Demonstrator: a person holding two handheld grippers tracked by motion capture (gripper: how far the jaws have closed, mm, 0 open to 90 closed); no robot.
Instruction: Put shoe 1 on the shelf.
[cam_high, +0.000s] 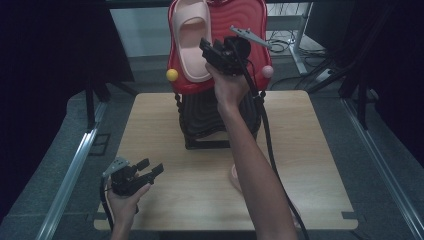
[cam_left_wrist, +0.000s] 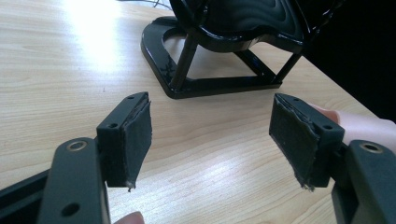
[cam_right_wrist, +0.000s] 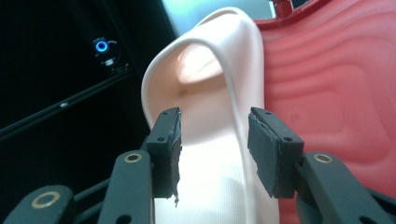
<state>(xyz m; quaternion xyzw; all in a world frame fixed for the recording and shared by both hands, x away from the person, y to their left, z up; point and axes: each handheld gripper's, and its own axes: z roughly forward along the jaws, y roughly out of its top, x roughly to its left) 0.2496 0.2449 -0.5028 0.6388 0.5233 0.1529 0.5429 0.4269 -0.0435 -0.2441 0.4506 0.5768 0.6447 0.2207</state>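
We see a wooden bench (cam_high: 165, 200) with a black stand (cam_high: 200, 125) at its far middle part. A red ribbed panel (cam_high: 240, 35) rises on top of this stand, and a pale pink slipper (cam_high: 191, 40) lies against the left half of the panel, its toe end upward. A yellow ball (cam_high: 172, 75) sits at the lower left corner of the panel and a pink ball (cam_high: 267, 71) at the lower right.

The right tongs (cam_high: 206, 48) are raised to the slipper. In the right gripper view, the right tongs (cam_right_wrist: 214, 149) stand moderately apart, and the right side edge of the slipper (cam_right_wrist: 210, 140) runs between them; we cannot tell if a pad touches it.

The left tongs (cam_high: 151, 169) stay low over the near left part of the bench. In the left gripper view they (cam_left_wrist: 210, 135) are wide apart with nothing between them, pointing at the base of the stand (cam_left_wrist: 210, 84).
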